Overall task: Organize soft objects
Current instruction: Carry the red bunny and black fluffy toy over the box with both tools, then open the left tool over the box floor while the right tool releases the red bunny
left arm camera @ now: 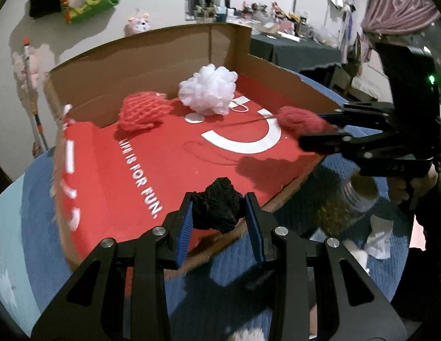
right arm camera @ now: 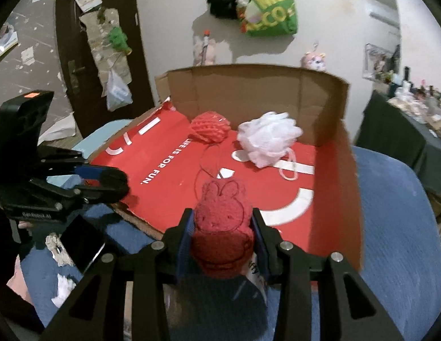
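Note:
My left gripper is shut on a black knitted ball, held over the near edge of the red cardboard box. My right gripper is shut on a red knitted rabbit piece, held over the box's near edge; a red yarn strand trails from it. In the left wrist view it enters from the right with the red piece. A red net ball and a white mesh pouf lie inside the box near its back wall.
The box rests on a blue blanket. A glass jar and white paper scraps lie on the blanket right of the box. A dark phone-like slab lies left of it. A cluttered dark table stands at right.

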Motion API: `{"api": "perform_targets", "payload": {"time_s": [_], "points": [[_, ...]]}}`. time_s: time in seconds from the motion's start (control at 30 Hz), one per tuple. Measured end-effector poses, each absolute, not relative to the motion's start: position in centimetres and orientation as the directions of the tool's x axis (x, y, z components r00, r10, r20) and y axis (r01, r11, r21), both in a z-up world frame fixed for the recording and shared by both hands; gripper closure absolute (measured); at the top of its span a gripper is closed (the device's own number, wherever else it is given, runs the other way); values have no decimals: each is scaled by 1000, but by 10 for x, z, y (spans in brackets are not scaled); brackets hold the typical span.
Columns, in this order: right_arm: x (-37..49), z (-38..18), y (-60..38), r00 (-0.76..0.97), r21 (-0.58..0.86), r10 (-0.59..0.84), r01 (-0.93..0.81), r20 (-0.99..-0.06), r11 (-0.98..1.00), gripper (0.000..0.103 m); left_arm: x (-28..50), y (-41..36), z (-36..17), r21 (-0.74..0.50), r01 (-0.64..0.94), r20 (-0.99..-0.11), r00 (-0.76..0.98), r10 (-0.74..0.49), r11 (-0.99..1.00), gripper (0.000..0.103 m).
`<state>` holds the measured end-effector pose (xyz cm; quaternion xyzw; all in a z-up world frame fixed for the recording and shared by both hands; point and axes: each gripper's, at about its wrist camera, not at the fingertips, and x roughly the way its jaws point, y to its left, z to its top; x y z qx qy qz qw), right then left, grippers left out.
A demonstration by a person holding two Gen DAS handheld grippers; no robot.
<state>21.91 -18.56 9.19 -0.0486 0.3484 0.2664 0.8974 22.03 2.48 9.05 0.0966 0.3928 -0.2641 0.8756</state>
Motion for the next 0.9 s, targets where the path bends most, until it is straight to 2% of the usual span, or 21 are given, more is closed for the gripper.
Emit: {"api": "perform_targets", "payload": {"time_s": [0.37, 0.9], "points": [[275, 69, -160, 441, 158, 453, -558, -775, 815, 62, 268, -12, 72, -56, 600, -824, 424, -377, 798, 70], [294, 52, -151, 382, 136, 410, -572, -828, 809, 61, 291, -21, 59, -66, 612, -859, 367, -357, 788, 68]]}}
